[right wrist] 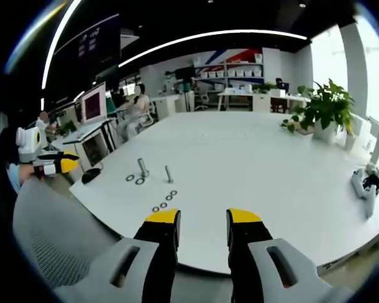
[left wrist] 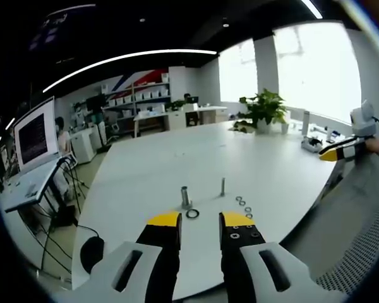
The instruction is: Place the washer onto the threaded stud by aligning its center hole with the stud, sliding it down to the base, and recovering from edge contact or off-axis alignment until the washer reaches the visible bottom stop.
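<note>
L gripper (left wrist: pixel 199 221) hung nearest, jaws apart, nothing between them. R gripper (right wrist: pixel 203 218) likewise parted, empty, well back from the work. Washers (right wrist: pixel 165 201) lay loose on the white table (right wrist: pixel 259 158) beside the threaded stud (right wrist: pixel 169 174). Risk: thin flat washer could slip on pickup, or catch on threads if tilted.

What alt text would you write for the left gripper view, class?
The left gripper, jaws open and empty, hovers over a white table near two upright studs, one black washer and a row of small washers. The right gripper enters at right.
</note>
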The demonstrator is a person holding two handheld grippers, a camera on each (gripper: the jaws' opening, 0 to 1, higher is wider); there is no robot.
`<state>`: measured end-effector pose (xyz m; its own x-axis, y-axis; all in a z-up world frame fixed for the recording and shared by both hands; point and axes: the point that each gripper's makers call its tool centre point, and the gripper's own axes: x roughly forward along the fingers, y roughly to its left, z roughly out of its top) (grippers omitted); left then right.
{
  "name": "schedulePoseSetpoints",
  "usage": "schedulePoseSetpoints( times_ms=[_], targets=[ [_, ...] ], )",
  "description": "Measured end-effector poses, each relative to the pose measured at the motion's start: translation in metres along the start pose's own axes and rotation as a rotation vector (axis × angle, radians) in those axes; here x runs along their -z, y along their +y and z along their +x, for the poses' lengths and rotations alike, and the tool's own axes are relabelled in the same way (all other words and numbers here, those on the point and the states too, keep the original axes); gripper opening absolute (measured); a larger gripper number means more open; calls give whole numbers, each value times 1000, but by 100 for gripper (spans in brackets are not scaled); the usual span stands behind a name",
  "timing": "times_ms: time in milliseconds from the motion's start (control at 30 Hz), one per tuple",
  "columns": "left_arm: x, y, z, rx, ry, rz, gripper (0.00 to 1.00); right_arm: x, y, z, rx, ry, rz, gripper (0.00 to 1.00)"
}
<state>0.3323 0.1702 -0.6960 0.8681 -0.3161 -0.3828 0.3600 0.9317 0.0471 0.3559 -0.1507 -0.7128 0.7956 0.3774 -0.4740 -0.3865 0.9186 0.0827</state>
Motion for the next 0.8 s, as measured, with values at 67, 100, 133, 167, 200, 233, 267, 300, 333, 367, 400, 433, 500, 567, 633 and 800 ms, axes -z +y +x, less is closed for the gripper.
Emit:
schedulePoseSetpoints(
  times_ms=[67,100,133,167,200,233,267,300,333,367,400,433,500,567,633,800],
  targets=[
    [0,0,0,0,-1,0,21,0,0,0,2,4,-2,31],
    [0,0,0,0,-1,-1,21,1,0,1,0,8,-6,31],
    [0,0,0,0,0,0,21,1,1,1,-2,13,-10,31],
    [0,0,0,0,0,0,21,2,2,2,-8,24,-20,31],
    [1,1,0,-1,1,-1,21,2,3,2,-15,28,-27,31],
    [1,1,0,0,2,-2,21,2,5,3,-23,29,-33,31],
    [1,1,0,1,3,-2,21,2,8,3,-42,38,-45,31],
    [1,0,0,2,4,1,21,3,12,4,-63,51,-55,31],
    [2,0,1,4,5,3,21,4,20,5,-110,62,-59,31],
    [2,0,1,6,7,5,20,3,22,5,-123,60,-59,30],
    [2,0,1,7,8,7,20,1,26,6,-160,57,-61,28],
    [3,0,1,10,9,6,20,1,26,6,-162,61,-58,27],
    [3,0,1,12,10,8,20,2,26,9,-179,86,-59,27],
    [3,-1,1,12,9,8,20,2,28,13,-208,109,-67,27],
    [2,0,1,9,7,5,20,-1,31,17,-238,125,-89,27],
    [0,1,0,6,1,-3,19,0,41,28,-324,206,-165,27]
  ],
)
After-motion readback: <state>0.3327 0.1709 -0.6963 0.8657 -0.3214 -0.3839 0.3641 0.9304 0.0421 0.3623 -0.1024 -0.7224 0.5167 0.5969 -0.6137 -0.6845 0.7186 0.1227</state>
